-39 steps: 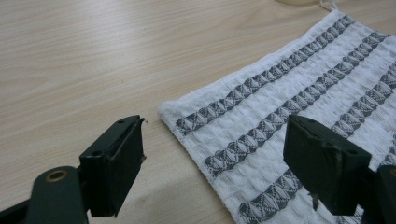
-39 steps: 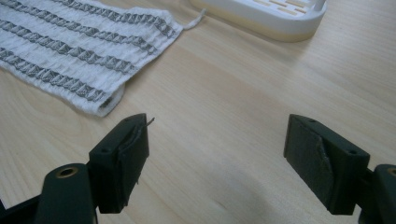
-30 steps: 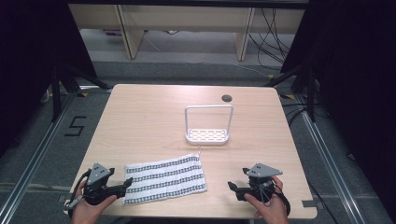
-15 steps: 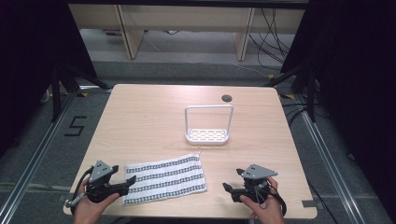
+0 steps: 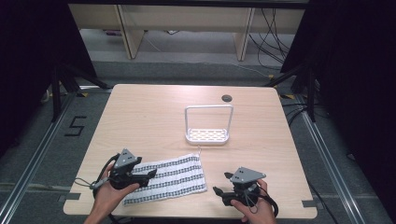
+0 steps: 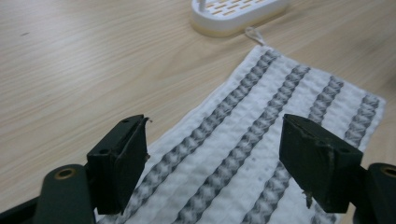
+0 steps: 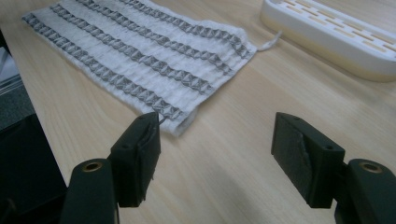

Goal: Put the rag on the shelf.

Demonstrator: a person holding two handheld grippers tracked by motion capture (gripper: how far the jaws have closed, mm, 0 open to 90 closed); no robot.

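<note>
My left gripper [image 5: 150,174] over the striped towel's [image 5: 170,177] left end, jaws spread, towel flat on the worktop [image 5: 149,116] near edge, my right gripper [image 5: 221,184] just beside its right corner, jaws spread but just been closing, nothing between them

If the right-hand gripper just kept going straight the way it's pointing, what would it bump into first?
Probably the near corner of the striped towel. The right gripper has open fingers with bare table between them, and the towel's edge lies just ahead at its left finger; depth is hard to judge.
</note>
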